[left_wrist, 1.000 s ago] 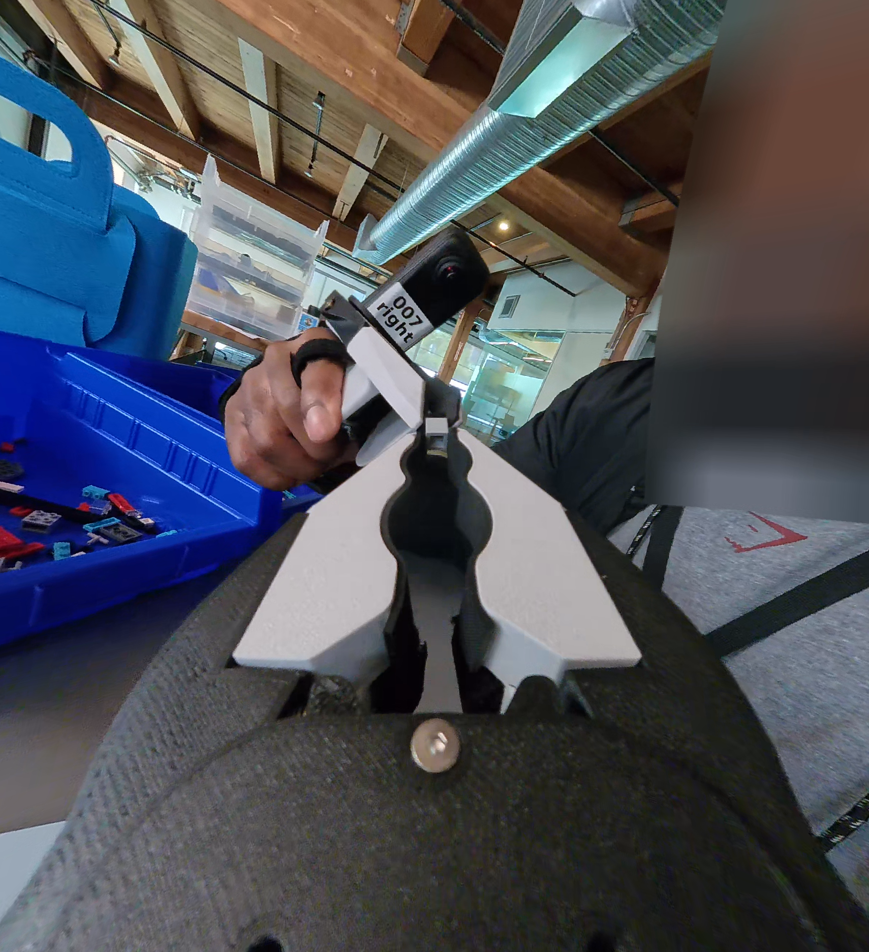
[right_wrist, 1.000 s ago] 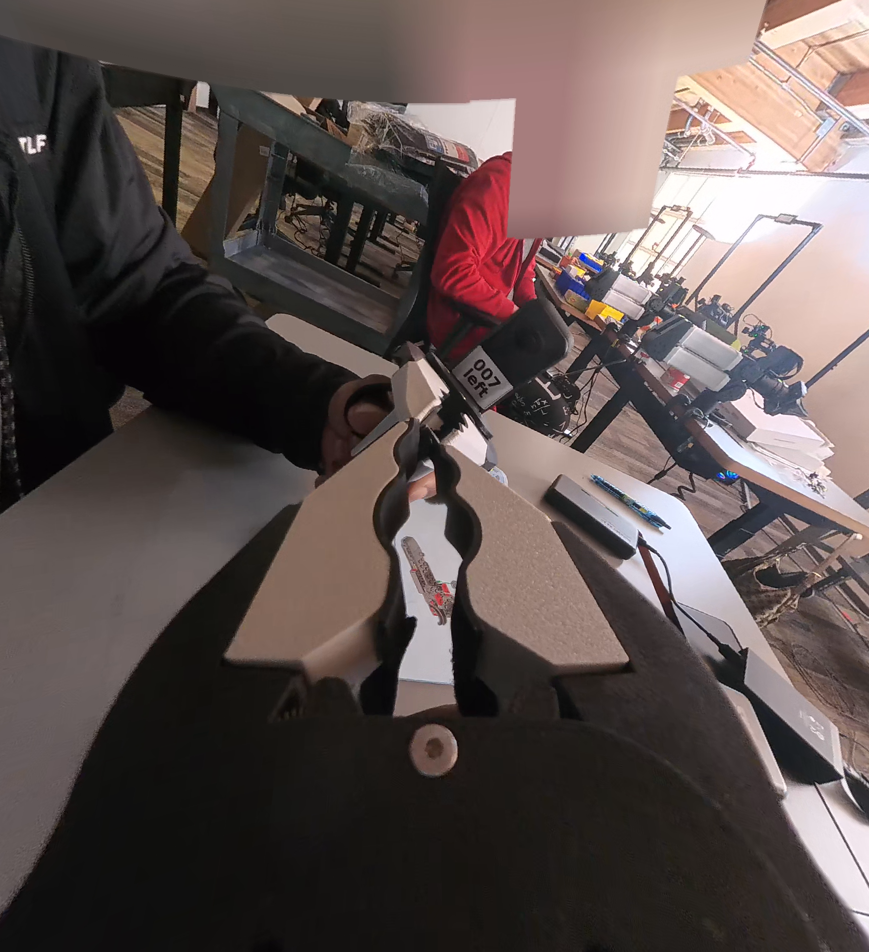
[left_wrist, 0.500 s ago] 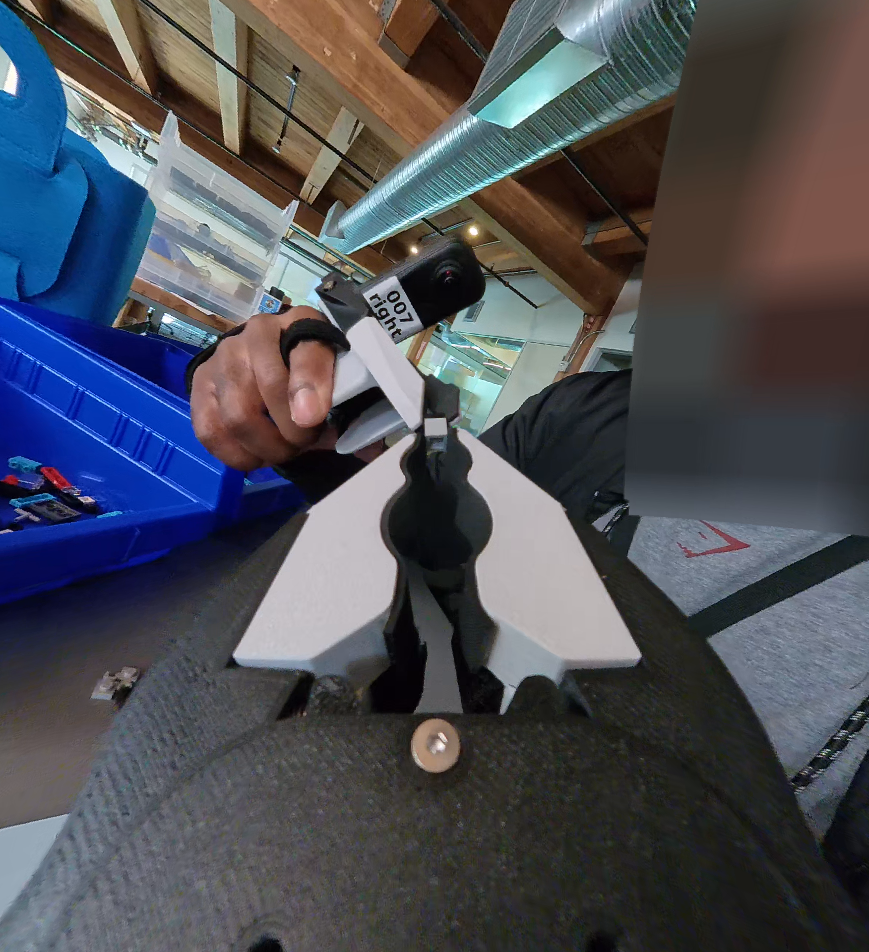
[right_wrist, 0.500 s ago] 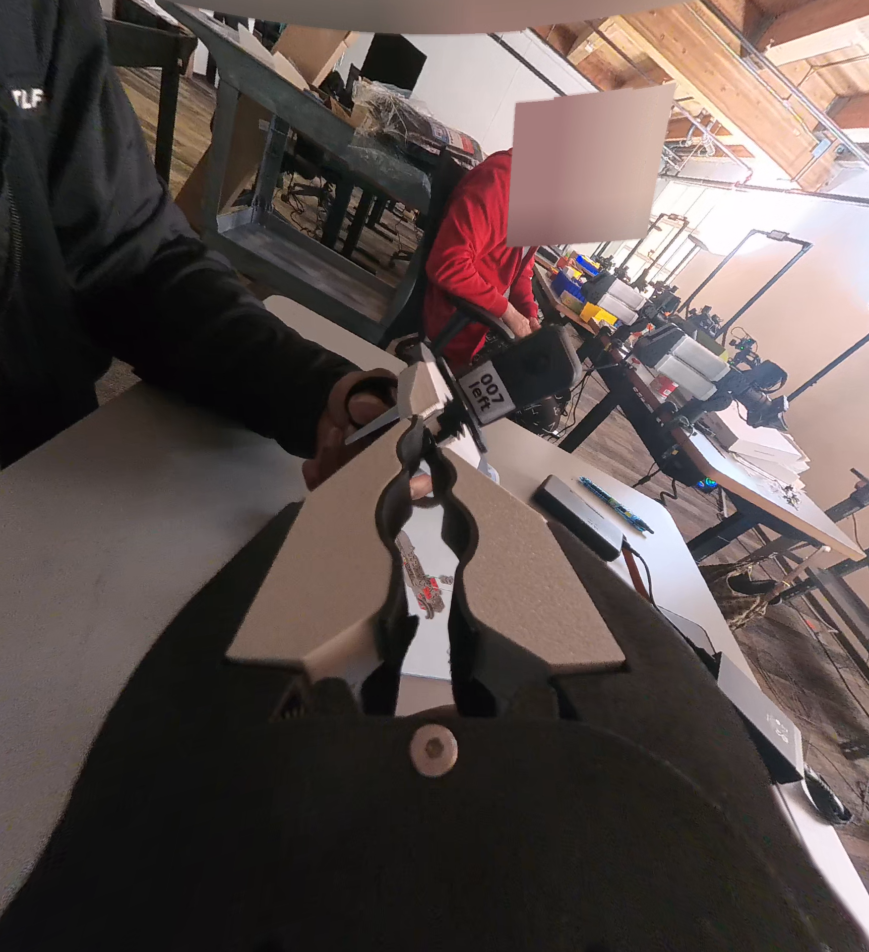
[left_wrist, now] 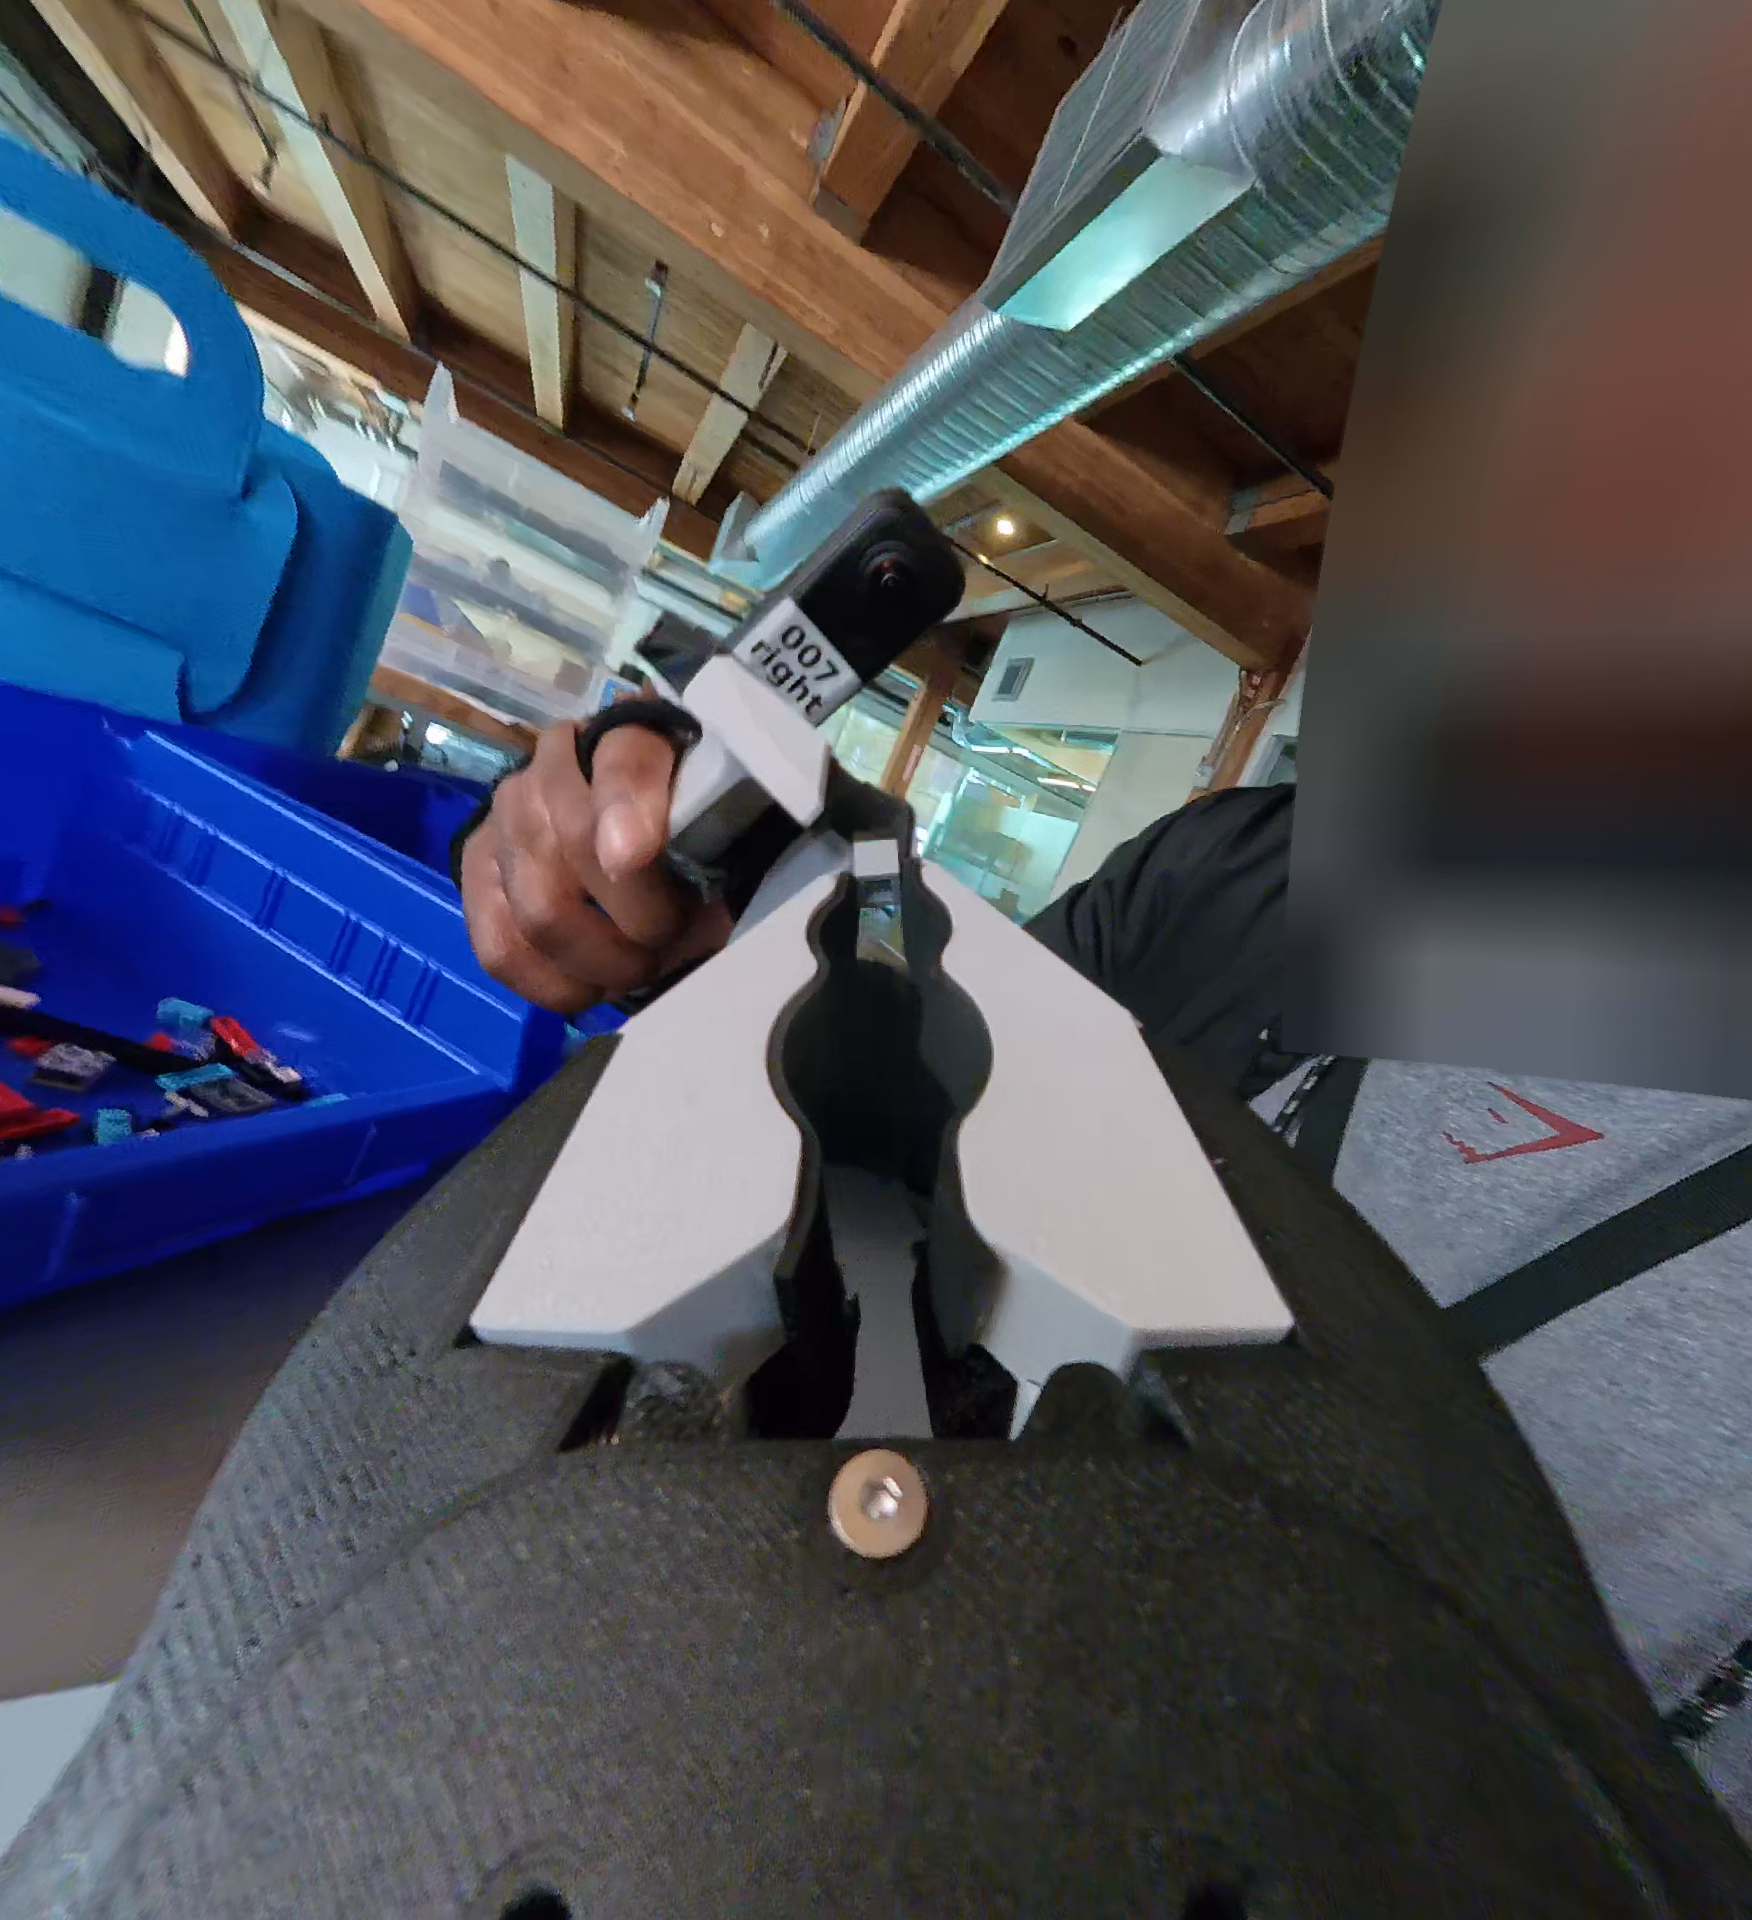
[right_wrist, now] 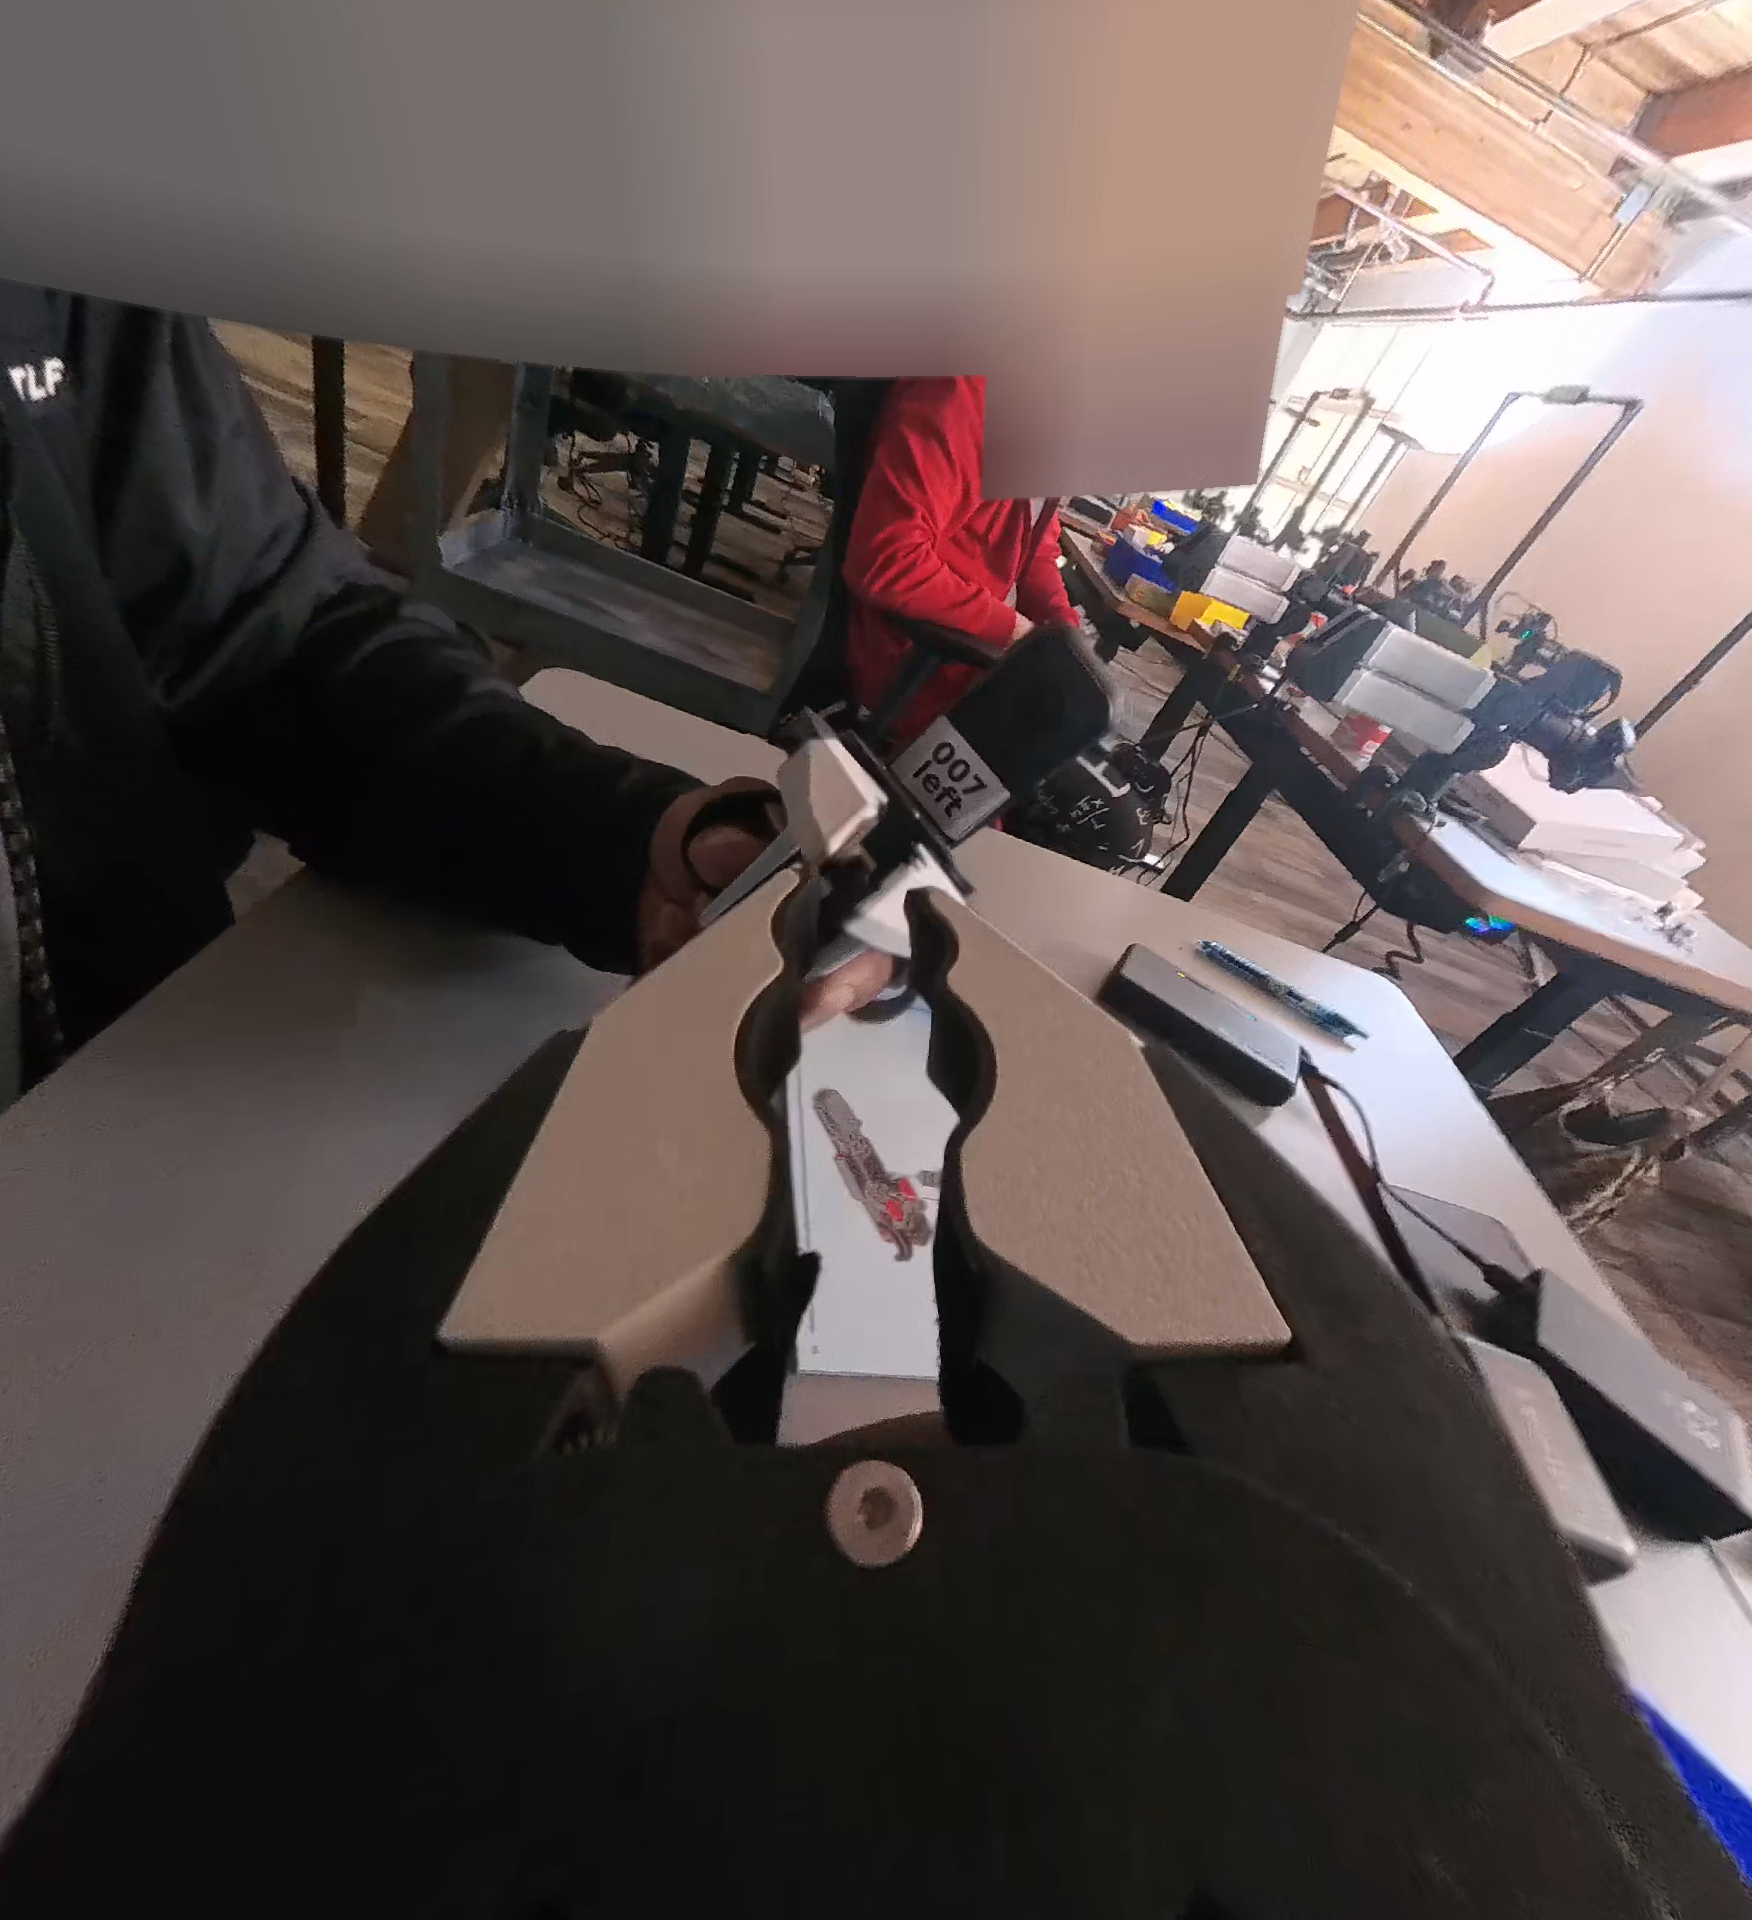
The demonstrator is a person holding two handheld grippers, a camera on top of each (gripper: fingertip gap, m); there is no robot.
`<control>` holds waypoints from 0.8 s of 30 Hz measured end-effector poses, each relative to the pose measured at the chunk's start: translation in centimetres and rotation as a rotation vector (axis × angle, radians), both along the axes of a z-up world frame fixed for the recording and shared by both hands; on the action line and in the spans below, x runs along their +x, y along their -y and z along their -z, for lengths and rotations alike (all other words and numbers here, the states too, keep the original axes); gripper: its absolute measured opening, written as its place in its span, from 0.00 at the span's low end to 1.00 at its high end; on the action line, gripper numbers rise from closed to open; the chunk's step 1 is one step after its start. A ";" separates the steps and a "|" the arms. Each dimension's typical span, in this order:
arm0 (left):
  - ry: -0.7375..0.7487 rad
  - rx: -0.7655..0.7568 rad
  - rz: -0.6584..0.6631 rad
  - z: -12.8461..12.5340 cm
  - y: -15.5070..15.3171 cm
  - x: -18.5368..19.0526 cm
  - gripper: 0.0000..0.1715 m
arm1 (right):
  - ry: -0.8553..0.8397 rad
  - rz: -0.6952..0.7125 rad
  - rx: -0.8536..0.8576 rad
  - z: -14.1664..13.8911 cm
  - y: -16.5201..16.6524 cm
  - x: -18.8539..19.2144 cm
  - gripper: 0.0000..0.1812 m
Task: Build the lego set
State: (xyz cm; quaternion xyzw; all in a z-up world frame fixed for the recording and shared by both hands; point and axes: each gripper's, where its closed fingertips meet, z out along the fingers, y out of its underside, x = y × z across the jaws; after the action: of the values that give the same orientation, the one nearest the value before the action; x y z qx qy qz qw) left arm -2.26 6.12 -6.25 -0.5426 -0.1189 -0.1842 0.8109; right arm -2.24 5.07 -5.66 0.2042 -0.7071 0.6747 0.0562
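Observation:
In the left wrist view my left gripper (left_wrist: 874,883) is shut on a small grey lego piece (left_wrist: 874,864) at its tips. The right gripper (left_wrist: 867,821), held in a hand, meets that piece tip to tip from above. In the right wrist view my right gripper (right_wrist: 859,914) has its jaws a narrow gap apart. The left gripper's tip (right_wrist: 877,920) sits right in that gap, so the small part pinched there is mostly hidden. A printed build sheet (right_wrist: 872,1174) lies on the table under the jaws.
A blue bin (left_wrist: 311,935) with several loose lego pieces (left_wrist: 72,1081) stands left of the grippers, with a blue felt bag (left_wrist: 72,468) behind it. A black box (right_wrist: 1204,1018), a pen (right_wrist: 1277,987) and flat devices (right_wrist: 1578,1403) lie on the grey table (right_wrist: 228,1091). A person in red (right_wrist: 934,561) sits behind. Less than 4 cm separates the two grippers' tips.
Both grippers stay tip to tip on the small piece. The pair swung away from the blue bin half a second ago and has swung back. The grips look unchanged.

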 end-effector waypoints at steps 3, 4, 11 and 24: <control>-0.072 0.000 -0.093 -0.6 0.6 -0.4 0.04 | 0.102 0.008 0.003 -0.4 0.2 -0.3 0.10; -0.103 -0.005 -0.130 -0.7 0.8 -0.5 0.05 | 0.142 0.016 0.002 -0.6 0.3 -0.5 0.10; -0.237 -0.037 -0.279 -1.4 1.4 -0.8 0.05 | 0.270 0.008 -0.020 -1.1 1.1 0.0 0.09; -0.348 -0.100 -0.268 -1.1 0.4 0.4 0.05 | 0.240 -0.032 -0.028 -1.2 0.8 0.8 0.05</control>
State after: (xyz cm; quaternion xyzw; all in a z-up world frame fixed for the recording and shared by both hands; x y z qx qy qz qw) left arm -1.82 5.73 -5.18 -0.5853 -0.0572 0.0280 0.8083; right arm -1.46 4.27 -4.50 0.1326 -0.6960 0.7047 -0.0367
